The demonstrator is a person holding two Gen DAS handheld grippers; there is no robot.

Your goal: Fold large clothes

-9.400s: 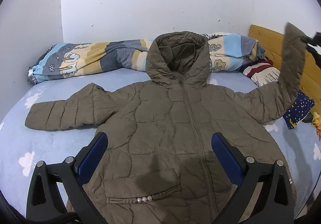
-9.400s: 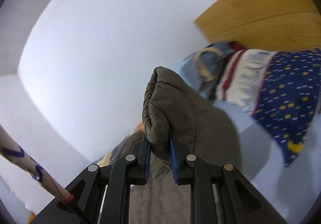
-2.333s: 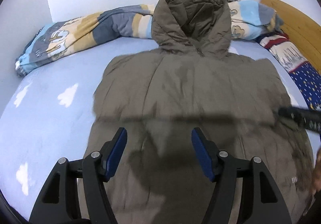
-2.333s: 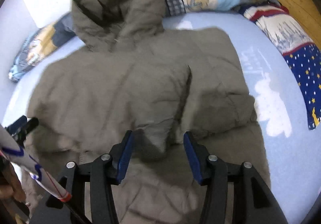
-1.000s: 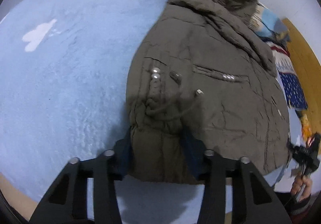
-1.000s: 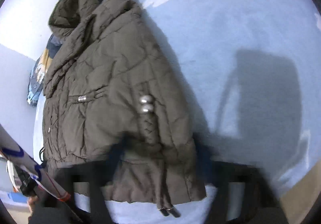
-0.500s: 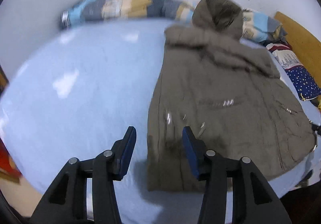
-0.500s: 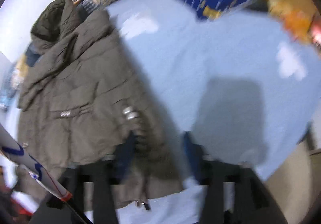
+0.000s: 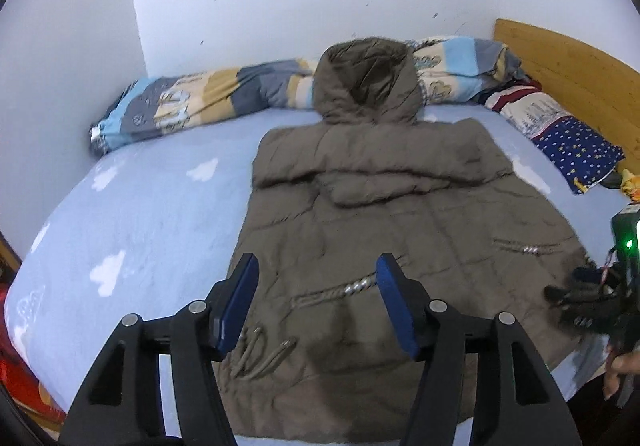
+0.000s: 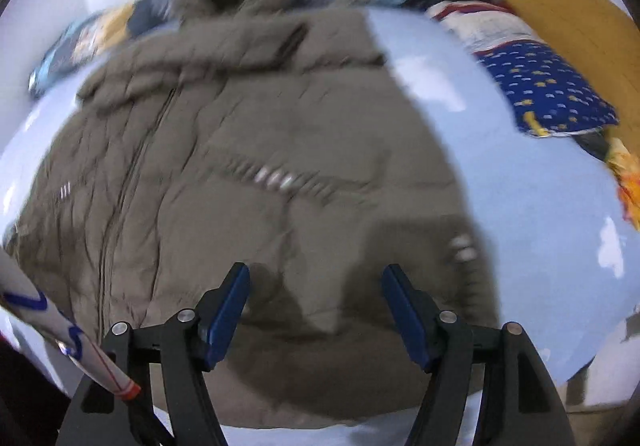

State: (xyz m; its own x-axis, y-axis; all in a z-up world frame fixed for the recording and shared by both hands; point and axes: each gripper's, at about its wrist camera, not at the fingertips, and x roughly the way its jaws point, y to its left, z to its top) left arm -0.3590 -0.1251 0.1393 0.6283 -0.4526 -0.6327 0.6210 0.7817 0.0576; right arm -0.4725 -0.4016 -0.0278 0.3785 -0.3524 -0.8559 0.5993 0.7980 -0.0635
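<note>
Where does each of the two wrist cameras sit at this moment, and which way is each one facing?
Left wrist: behind the open left gripper, above the jacket's hem, facing the hood and wall; the other gripper shows at right.
Right wrist: behind the open right gripper, low over the hem, facing the same way, blurred.
Both share the jacket, striped quilt and starry pillow.

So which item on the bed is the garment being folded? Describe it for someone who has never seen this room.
Start from the light blue bed with white cloud shapes, set against the white wall. Across its middle lies an olive-brown quilted jacket, sleeves folded in across the chest, hood resting against the rolled striped blanket. It is the only plain, drab piece; the bedding around it is all patterned.
</note>
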